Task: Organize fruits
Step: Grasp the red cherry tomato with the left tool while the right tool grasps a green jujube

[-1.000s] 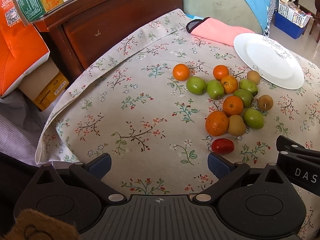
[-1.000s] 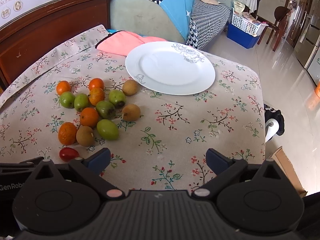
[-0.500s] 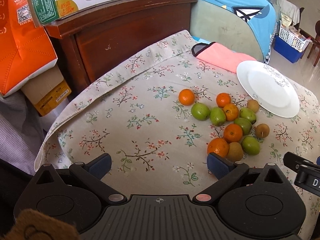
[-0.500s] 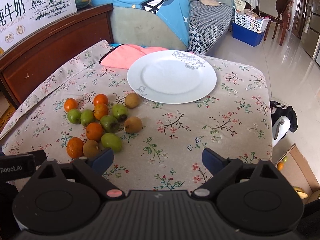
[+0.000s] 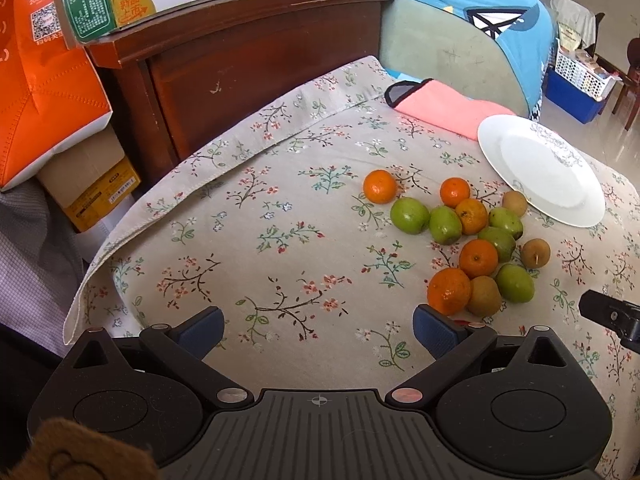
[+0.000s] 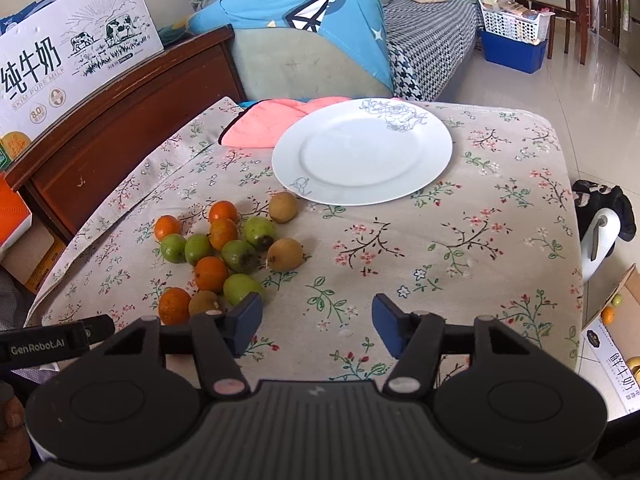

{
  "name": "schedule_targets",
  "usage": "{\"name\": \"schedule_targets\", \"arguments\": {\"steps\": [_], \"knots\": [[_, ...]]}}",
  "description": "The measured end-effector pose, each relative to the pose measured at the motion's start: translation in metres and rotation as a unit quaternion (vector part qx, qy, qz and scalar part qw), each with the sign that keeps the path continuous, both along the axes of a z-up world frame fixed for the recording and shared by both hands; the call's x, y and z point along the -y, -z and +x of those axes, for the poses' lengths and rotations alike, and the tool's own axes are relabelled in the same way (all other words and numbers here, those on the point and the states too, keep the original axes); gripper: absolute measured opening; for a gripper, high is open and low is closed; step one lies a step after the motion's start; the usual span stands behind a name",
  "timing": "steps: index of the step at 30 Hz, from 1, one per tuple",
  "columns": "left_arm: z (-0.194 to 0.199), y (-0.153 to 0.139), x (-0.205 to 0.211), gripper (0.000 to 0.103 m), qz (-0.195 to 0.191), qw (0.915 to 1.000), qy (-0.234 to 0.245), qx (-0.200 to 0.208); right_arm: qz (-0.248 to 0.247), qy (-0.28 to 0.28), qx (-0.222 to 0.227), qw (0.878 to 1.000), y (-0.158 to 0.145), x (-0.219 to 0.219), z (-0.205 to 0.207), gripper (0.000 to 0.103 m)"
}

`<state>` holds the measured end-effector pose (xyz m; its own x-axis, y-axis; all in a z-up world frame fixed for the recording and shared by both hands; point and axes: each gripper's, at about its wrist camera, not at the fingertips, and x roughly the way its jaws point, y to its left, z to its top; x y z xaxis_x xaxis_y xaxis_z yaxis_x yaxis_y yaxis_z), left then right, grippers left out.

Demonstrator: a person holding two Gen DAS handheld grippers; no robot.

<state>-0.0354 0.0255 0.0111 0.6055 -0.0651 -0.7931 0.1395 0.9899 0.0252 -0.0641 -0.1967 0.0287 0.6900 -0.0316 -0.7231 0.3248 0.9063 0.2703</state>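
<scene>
Hovering above the flowered tabletop (image 6: 460, 240), the right tool (image 6: 318, 322) has its blue pads partly apart after just narrowing, with only cloth showing between them; its left pad (image 6: 246, 314) sits just in front of a green fruit (image 6: 242, 288) at the near edge of the fruit pile (image 6: 228, 248). The left tool (image 5: 318, 326) is spread wide and holds nothing, its right pad (image 5: 434, 326) just short of the nearest orange (image 5: 449, 291). Oranges, green fruits and brown fruits lie clustered beside the white plate (image 6: 362, 156), one brown fruit (image 6: 283, 207) close to its rim. A pink cloth (image 6: 264, 126) lies partly beneath the plate's far edge.
</scene>
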Motion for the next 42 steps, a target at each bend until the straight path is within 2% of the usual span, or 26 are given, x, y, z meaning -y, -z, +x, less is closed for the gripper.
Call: {"name": "schedule_targets", "arguments": {"steps": [8, 10, 14, 22, 27, 31, 40, 42], "knots": [[-0.012, 0.012, 0.020, 0.100, -0.017, 0.9970, 0.074, -0.012, 0.024, -0.029, -0.001, 0.999, 0.004, -0.002, 0.008, 0.051], [-0.012, 0.016, 0.028, 0.100, -0.011, 0.9960, 0.087, -0.019, 0.034, -0.040, 0.003, 0.999, 0.004, -0.003, 0.011, 0.049], [-0.011, 0.023, 0.034, 0.101, -0.006, 0.9954, 0.092, -0.028, 0.027, -0.065, 0.002, 0.997, 0.004, -0.007, 0.019, 0.049], [-0.009, 0.029, 0.039, 0.101, -0.005, 0.9953, 0.089, -0.038, 0.050, -0.074, -0.012, 0.996, 0.013, -0.004, 0.036, 0.051], [-0.008, 0.031, 0.041, 0.100, -0.011, 0.9953, 0.090, -0.034, 0.052, -0.087, -0.012, 0.995, 0.017, -0.006, 0.045, 0.051], [-0.009, 0.030, 0.042, 0.100, -0.021, 0.9955, 0.091, -0.015, 0.049, -0.096, -0.010, 0.994, 0.019, -0.010, 0.052, 0.050], [-0.005, 0.036, 0.045, 0.083, -0.036, 0.9947, 0.095, -0.009, 0.051, -0.106, -0.012, 0.993, 0.028, -0.015, 0.062, 0.037], [-0.006, 0.037, 0.047, 0.075, -0.031, 0.9945, 0.100, 0.000, 0.046, -0.107, -0.016, 0.993, 0.030, -0.016, 0.063, 0.034]]}}
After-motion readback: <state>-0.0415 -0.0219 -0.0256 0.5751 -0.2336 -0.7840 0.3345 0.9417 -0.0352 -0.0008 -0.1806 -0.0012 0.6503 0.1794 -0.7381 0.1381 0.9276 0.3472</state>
